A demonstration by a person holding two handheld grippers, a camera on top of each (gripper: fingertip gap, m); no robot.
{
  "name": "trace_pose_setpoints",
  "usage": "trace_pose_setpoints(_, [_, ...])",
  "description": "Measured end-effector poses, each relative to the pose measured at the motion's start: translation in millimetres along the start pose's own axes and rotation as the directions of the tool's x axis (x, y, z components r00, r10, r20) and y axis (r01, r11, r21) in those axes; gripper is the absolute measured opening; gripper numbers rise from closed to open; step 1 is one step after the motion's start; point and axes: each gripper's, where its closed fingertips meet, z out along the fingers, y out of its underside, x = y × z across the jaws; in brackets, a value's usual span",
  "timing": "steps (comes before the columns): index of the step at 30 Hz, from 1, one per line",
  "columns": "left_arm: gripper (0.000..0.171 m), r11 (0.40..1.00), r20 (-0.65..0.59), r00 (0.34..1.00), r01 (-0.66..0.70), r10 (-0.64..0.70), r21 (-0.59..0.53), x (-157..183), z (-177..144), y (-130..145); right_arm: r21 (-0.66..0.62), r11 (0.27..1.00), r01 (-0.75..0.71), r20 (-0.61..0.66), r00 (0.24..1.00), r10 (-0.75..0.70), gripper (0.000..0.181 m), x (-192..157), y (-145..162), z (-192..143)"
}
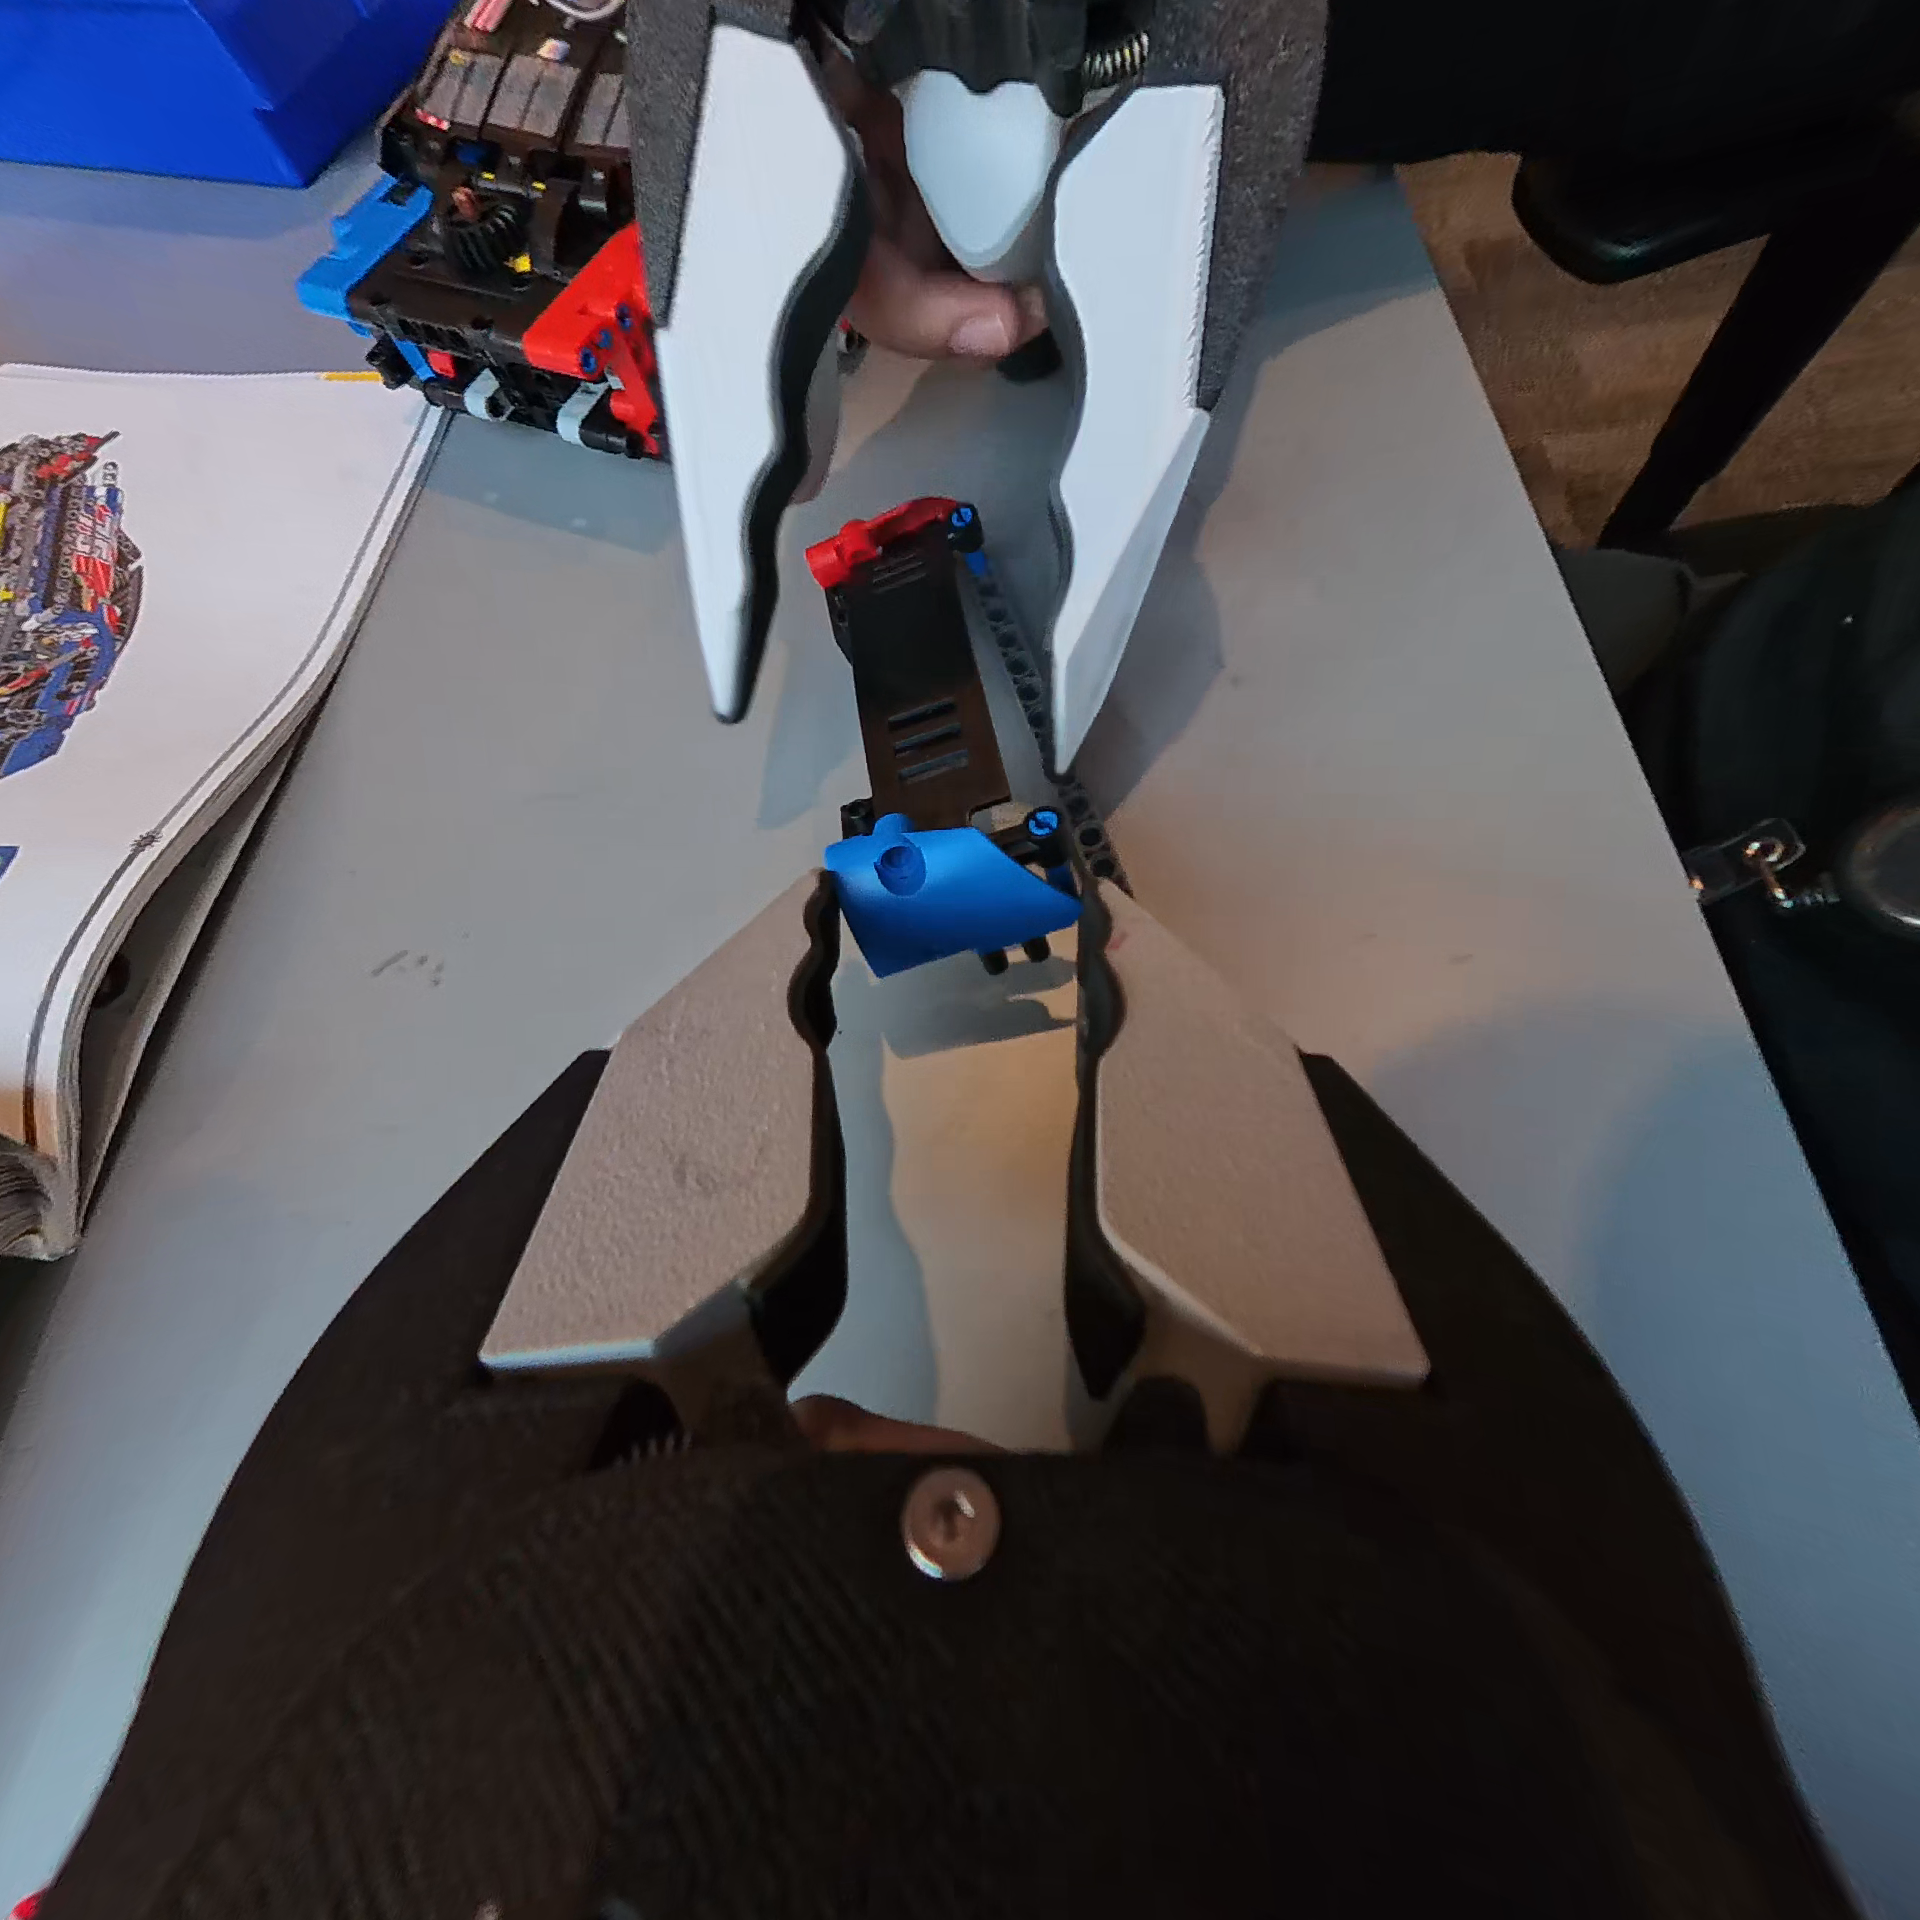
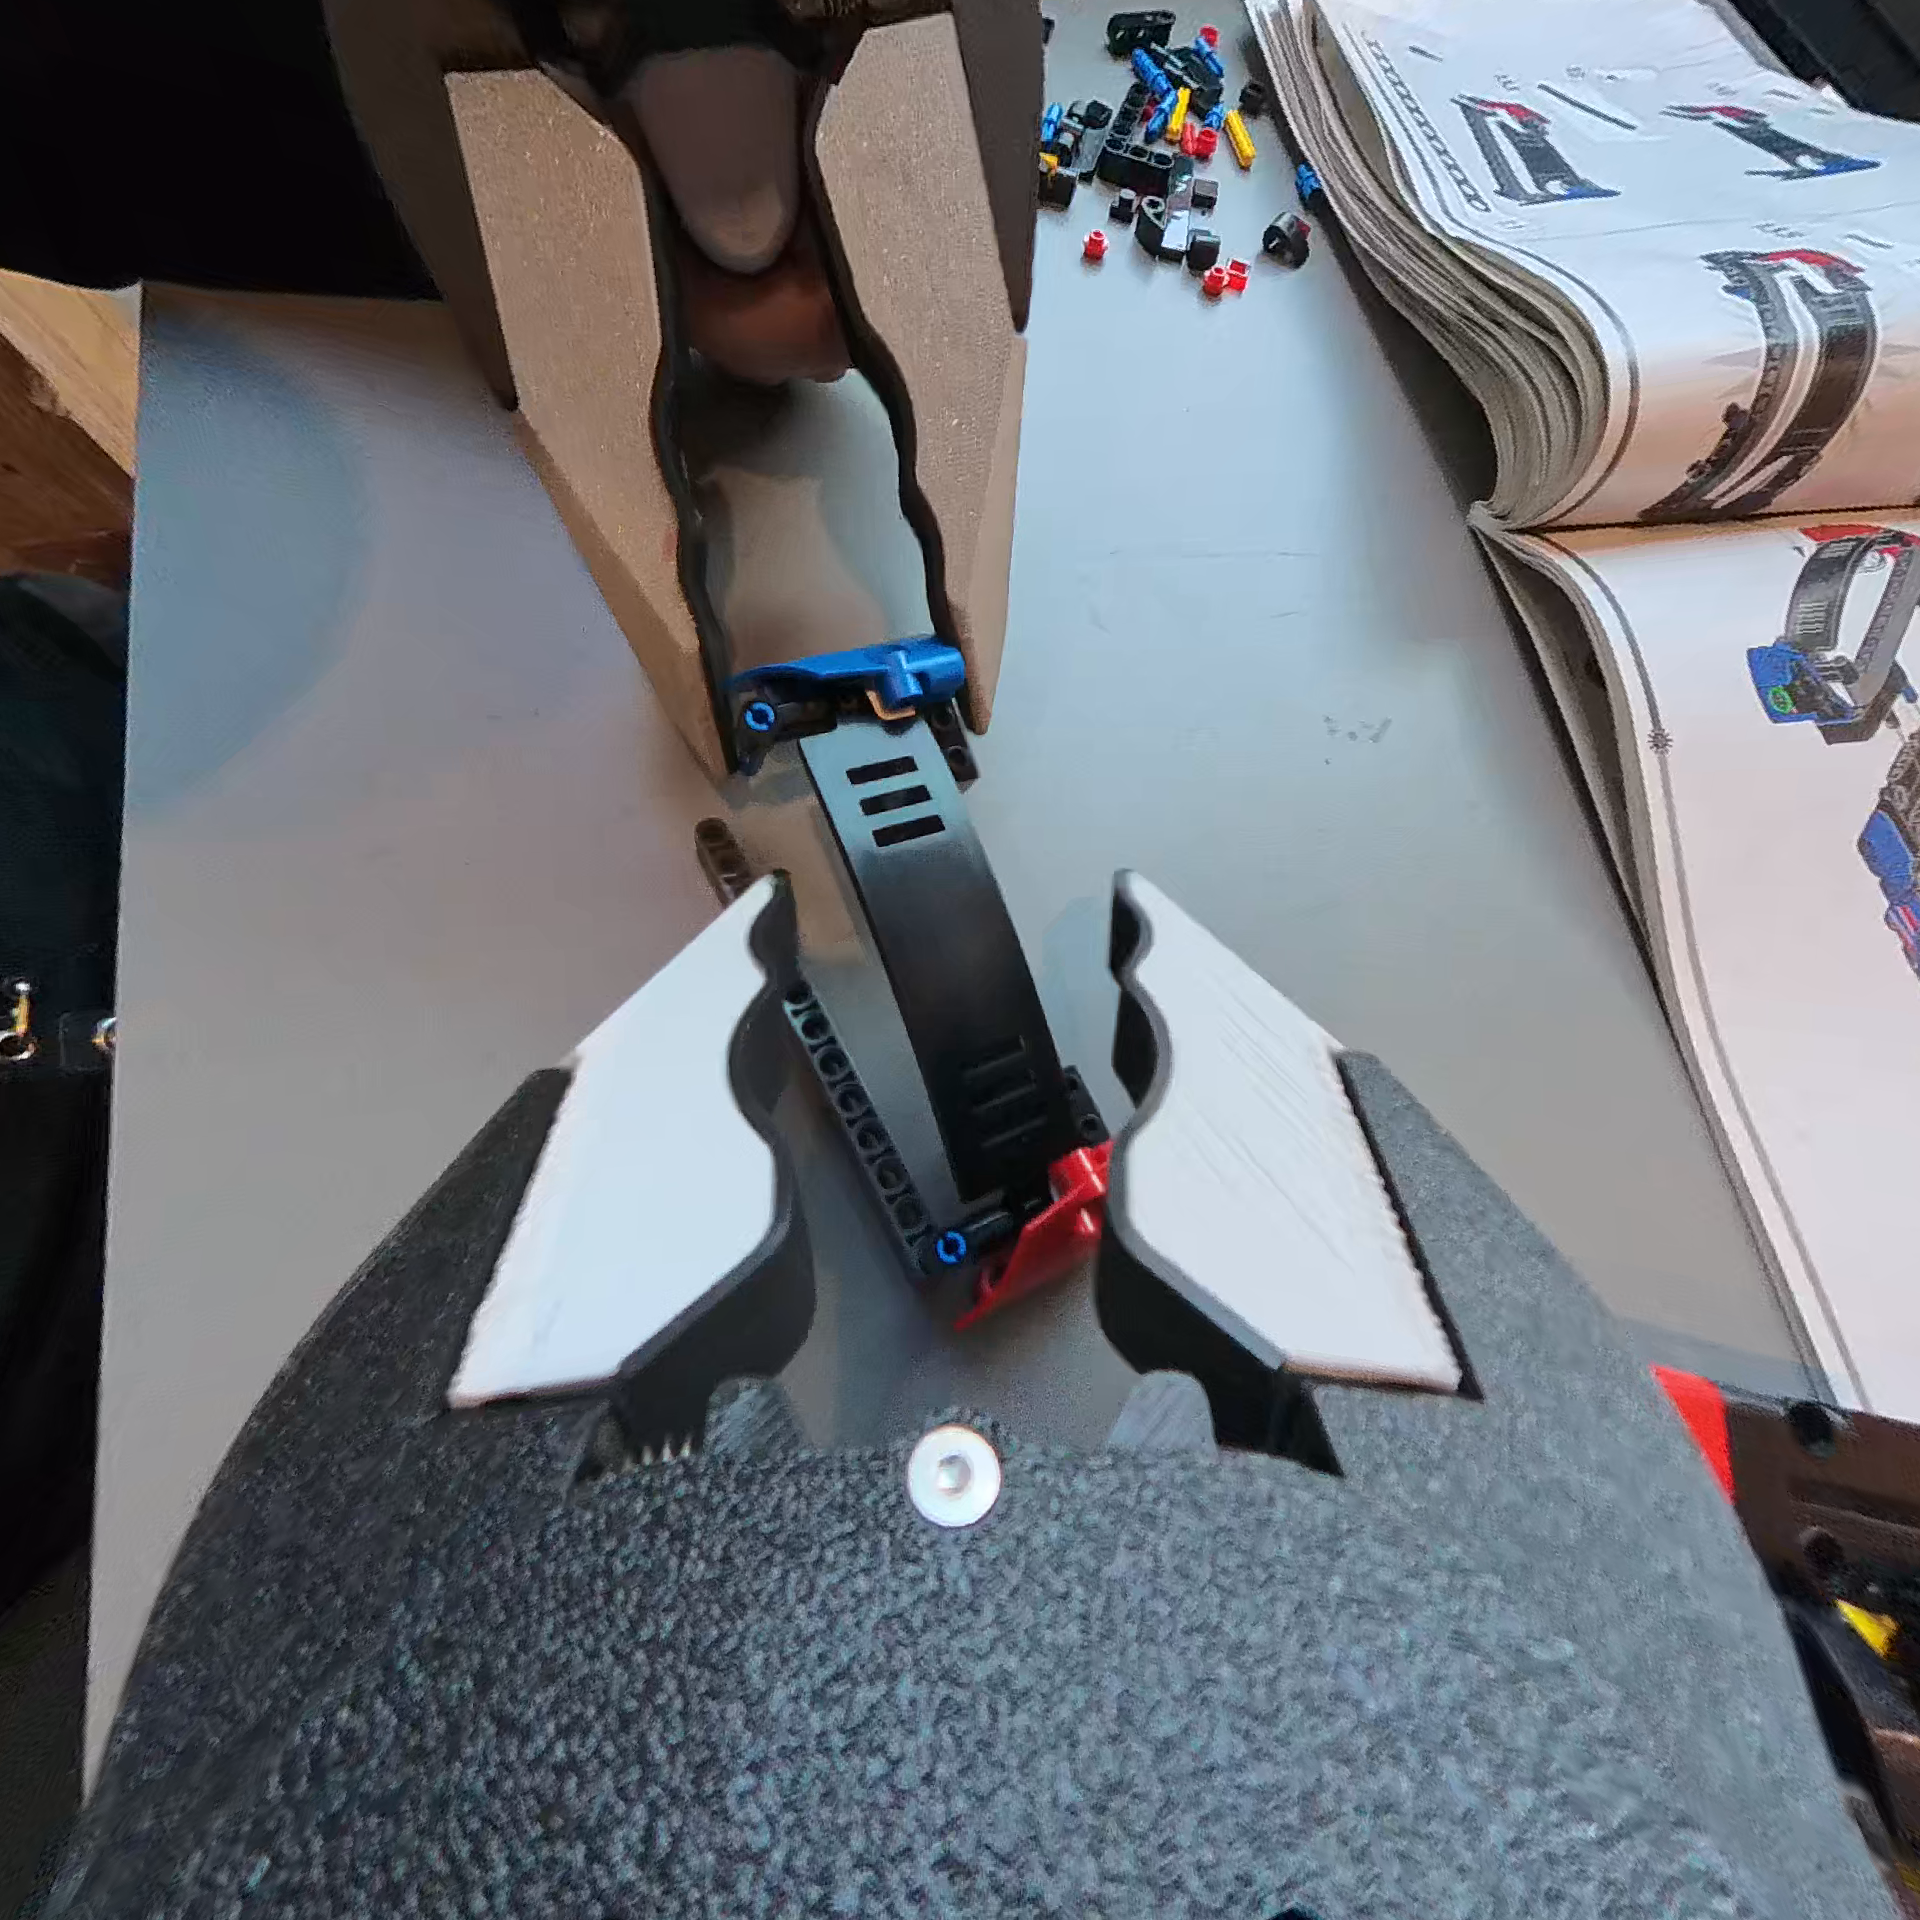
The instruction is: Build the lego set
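Over on the left of the left wrist view sits the open instruction booklet (image 1: 156,727), with the half-built lego car (image 1: 499,260) behind it. Mid-desk (image 1: 520,935) is the curved black panel assembly (image 1: 925,686). The left gripper (image 1: 951,914) has its fingers closed on the blue end piece (image 1: 956,904). The right gripper (image 2: 945,935) comes in from the far side, fingers spread wide either side of the red end piece (image 2: 1049,1226), not touching it. In the right wrist view, loose lego parts (image 2: 1164,135) lie scattered beside the booklet.
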Motion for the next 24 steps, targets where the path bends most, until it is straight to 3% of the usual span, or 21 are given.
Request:
trace_pose_setpoints(2, [0.043,0.999,-0.006,1.0,0.019,-0.019,0.036,-1,-2,-5,0.009,1.0,-0.028,0.039,0.999,0.027,0.053,-6,-1,3])
trace_pose_setpoints(8, [0.044,0.996,-0.004,0.997,0.081,-0.081,0.047,0,-3,-5,0.048,0.997,-0.067,-0.064,0.995,0.07,0.048,3,-5,7])
trace_pose_setpoints(9, [0.044,0.995,0.02,0.995,0.096,-0.096,0.042,-1,-2,-4,0.049,0.996,-0.074,-0.08,0.994,0.078,0.05,5,-4,6])
trace_pose_setpoints(12, [0.043,0.992,0.048,0.994,0.091,-0.095,0.083,3,-7,-9,0.018,1.0,0.024,-0.135,0.991,-0.022,0.086,5,-2,-3])
trace_pose_setpoints(13, [0.044,0.991,0.04,0.995,0.092,-0.096,0.093,5,-9,-10,0.027,0.997,0.068,-0.147,0.987,-0.064,0.086,4,-4,-9])
trace_pose_setpoints(15, [0.044,0.99,0.017,0.994,0.104,-0.106,0.095,6,-12,-8,0.048,0.991,0.128,-0.091,0.988,-0.124,0.081,-9,-7,-19])
trace_pose_setpoints(18, [0.043,0.998,0.014,0.999,0.032,-0.033,0.063,11,-10,-4,-0.03,0.981,0.19,-0.046,0.981,-0.191,0.085,-12,3,-16])
trace_pose_setpoints(21, [0.043,1.0,0.017,1.0,-0.017,0.017,-0.002,16,-2,2,-0.084,0.983,0.165,0.054,0.986,-0.161,0.08,-18,10,-1])
trace_pose_setpoints(23, [0.044,0.999,0.031,0.999,-0.041,0.042,-0.024,19,1,3,-0.127,0.979,0.162,0.053,0.986,-0.156,0.075,-16,17,8])
trace_pose_setpoints(24, [0.044,0.999,0.042,0.998,-0.046,0.047,-0.03,19,2,3,-0.104,0.984,0.143,0.068,0.988,-0.136,0.064,-19,13,9])
